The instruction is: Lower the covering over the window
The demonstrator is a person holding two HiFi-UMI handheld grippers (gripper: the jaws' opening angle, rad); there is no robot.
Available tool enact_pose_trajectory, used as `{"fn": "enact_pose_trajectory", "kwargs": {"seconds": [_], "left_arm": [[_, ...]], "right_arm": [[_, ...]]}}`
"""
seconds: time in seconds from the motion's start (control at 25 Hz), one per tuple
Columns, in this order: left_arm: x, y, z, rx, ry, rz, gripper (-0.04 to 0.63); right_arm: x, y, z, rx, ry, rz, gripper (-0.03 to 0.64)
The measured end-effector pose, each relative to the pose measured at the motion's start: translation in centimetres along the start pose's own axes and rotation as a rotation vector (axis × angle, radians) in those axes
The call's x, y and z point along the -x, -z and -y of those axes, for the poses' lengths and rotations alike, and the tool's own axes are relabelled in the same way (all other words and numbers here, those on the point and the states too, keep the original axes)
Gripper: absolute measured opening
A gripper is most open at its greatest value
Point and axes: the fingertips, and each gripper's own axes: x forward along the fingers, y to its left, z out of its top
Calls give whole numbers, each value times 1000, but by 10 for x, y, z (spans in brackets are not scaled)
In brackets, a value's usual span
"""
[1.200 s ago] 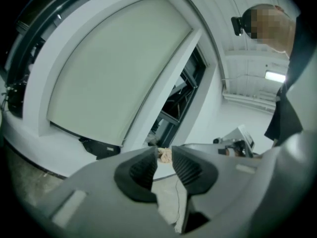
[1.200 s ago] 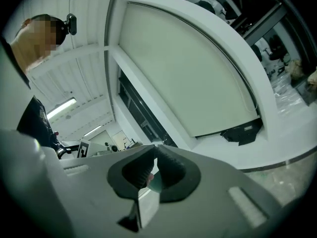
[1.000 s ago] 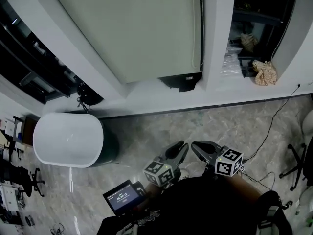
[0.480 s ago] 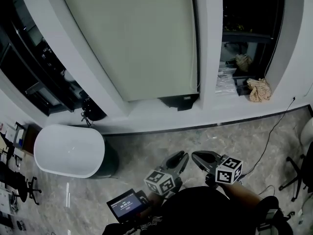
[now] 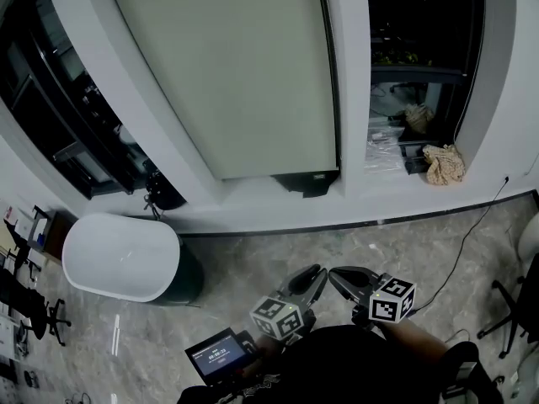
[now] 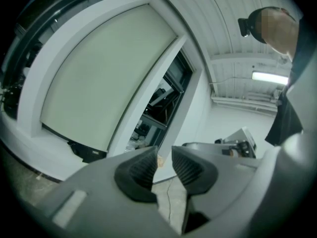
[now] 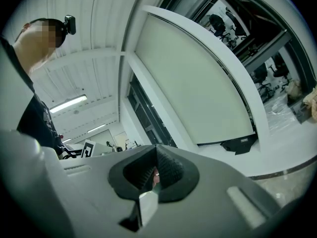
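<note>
A pale roller blind [image 5: 227, 66] covers the middle window almost down to the sill, with a dark gap [image 5: 307, 183] under its lower edge. A thin cord [image 5: 330, 74] hangs along its right side. Both grippers are low in the head view, close to the person's body and well short of the window. My left gripper [image 5: 313, 274] is open, with a narrow gap and nothing between its pads [image 6: 146, 168]. My right gripper [image 5: 337, 276] is shut and holds nothing. The blind [image 6: 99, 78] also shows past the left jaws, and the blind [image 7: 198, 83] past the right jaws.
A white rounded tub [image 5: 122, 257] stands on the floor at the left. A small lit screen [image 5: 217, 353] is by the person's body. On the right sill [image 5: 396, 194] lie plastic packs [image 5: 386, 150] and a beige cloth [image 5: 444, 162]. A cable [image 5: 472, 234] runs across the stone floor.
The head view has tilted up, so the blind's lower edge and the sill sit lower in the picture. Both grippers stay side by side by the body.
</note>
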Motion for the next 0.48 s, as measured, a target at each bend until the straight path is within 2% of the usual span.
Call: {"fn": "enact_pose_trajectory", "kwargs": {"seconds": [0.48], "left_arm": [[-8,14,9,10,-53,-14,78]], "right_arm": [[21,10,8,-52,-37,-3,8]]}}
